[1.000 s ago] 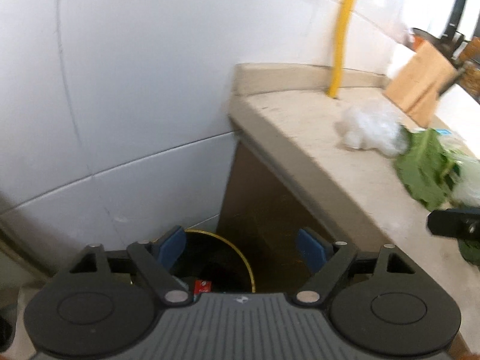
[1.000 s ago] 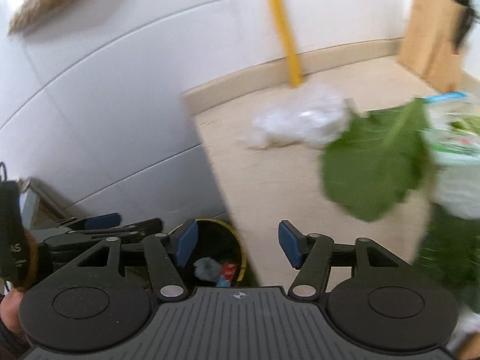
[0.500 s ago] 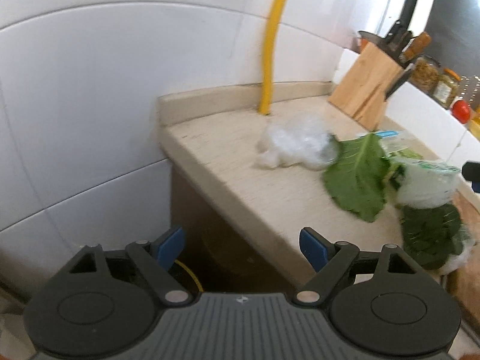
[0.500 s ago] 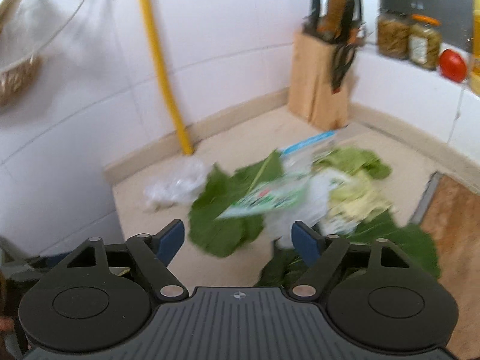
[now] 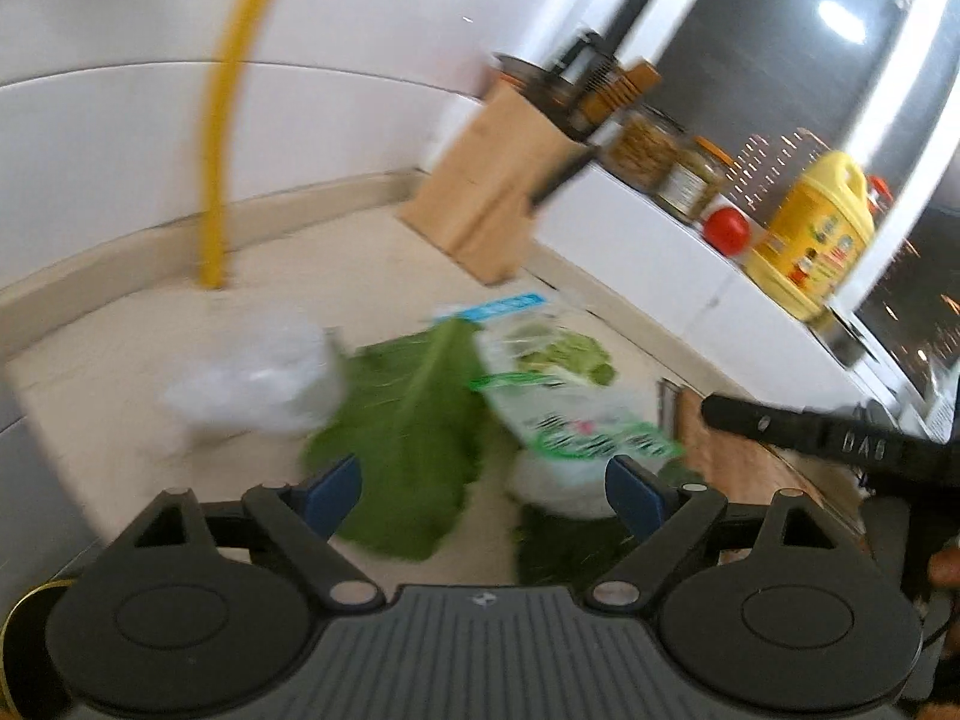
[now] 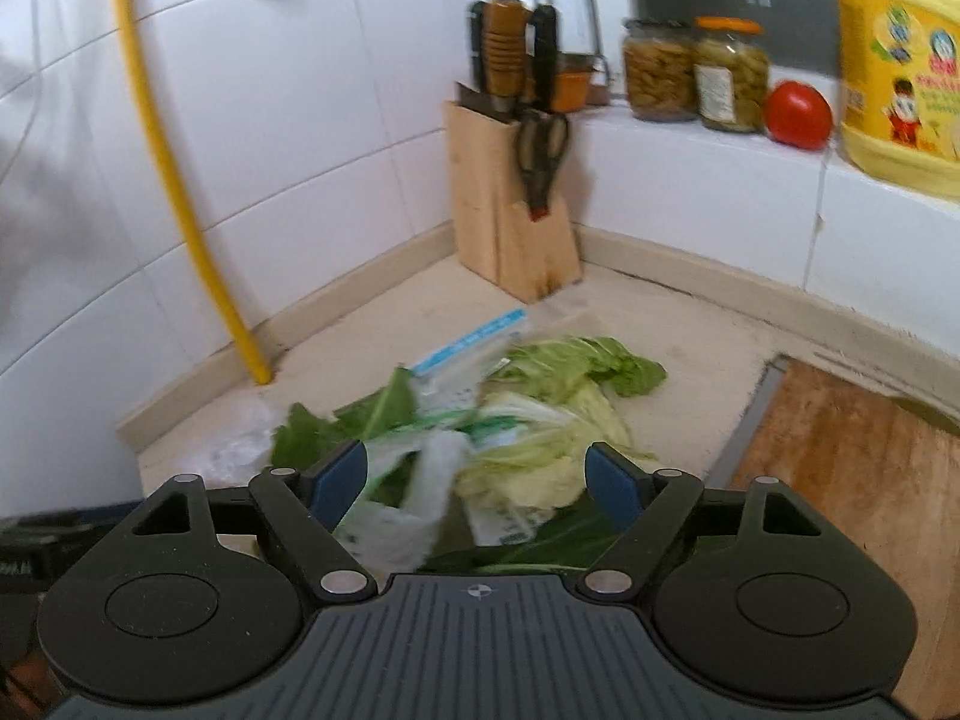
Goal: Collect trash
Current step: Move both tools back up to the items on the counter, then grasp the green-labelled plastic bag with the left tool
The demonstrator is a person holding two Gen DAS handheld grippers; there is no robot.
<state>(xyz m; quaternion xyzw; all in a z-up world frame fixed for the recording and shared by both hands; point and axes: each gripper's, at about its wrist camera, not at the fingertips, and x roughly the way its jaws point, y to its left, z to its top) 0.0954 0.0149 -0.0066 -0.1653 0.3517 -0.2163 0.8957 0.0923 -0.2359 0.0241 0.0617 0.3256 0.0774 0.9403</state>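
Right wrist view: both the right claw [image 6: 468, 480] and left claw [image 5: 483, 489] gape empty over leaf scraps [image 6: 558, 414] near the counter edge [image 6: 129, 438].

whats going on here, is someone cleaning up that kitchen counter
Yes, it looks that way. A person holds a hand-held gripper in each hand over the counter. The left hand-held gripper and the right hand-held gripper are both open and empty, pointed at a heap of leafy greens mixed with printed plastic bags. A crumpled clear bag lies beside the heap. Nothing has been picked up at this moment.
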